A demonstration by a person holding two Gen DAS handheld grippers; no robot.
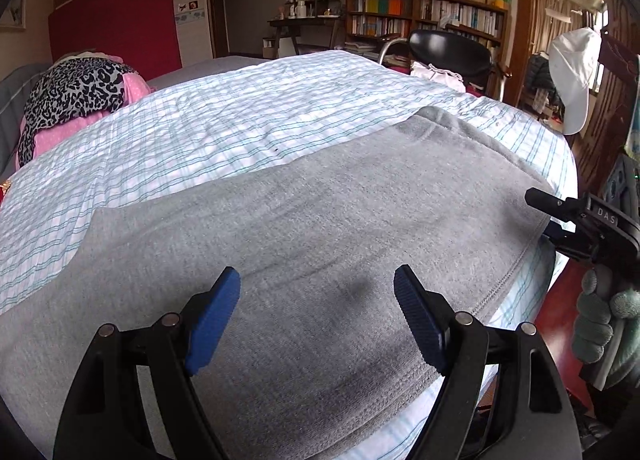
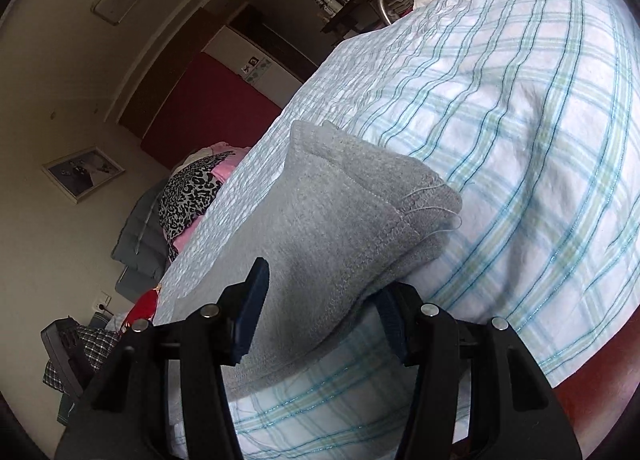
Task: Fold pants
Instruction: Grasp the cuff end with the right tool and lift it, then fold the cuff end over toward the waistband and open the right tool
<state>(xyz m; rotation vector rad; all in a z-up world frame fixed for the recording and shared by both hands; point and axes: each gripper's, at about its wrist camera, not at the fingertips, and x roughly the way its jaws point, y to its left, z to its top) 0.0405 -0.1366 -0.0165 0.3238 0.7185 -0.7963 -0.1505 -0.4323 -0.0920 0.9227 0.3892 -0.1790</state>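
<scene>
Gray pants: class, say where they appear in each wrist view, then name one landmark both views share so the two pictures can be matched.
Left wrist: gray pants fill the lower middle, spread flat on the plaid sheet.
Right wrist: gray pants lie centre, running into the gripper's open jaws at the bottom.
Shared landmark: leopard-print cloth, at the far left in both.

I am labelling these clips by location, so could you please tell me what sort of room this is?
Most likely a lived-in bedroom that doubles as a study: the grey pants lie on a bed with a plaid sheet, and a full bookshelf and a cluttered desk stand against the far wall.
</scene>
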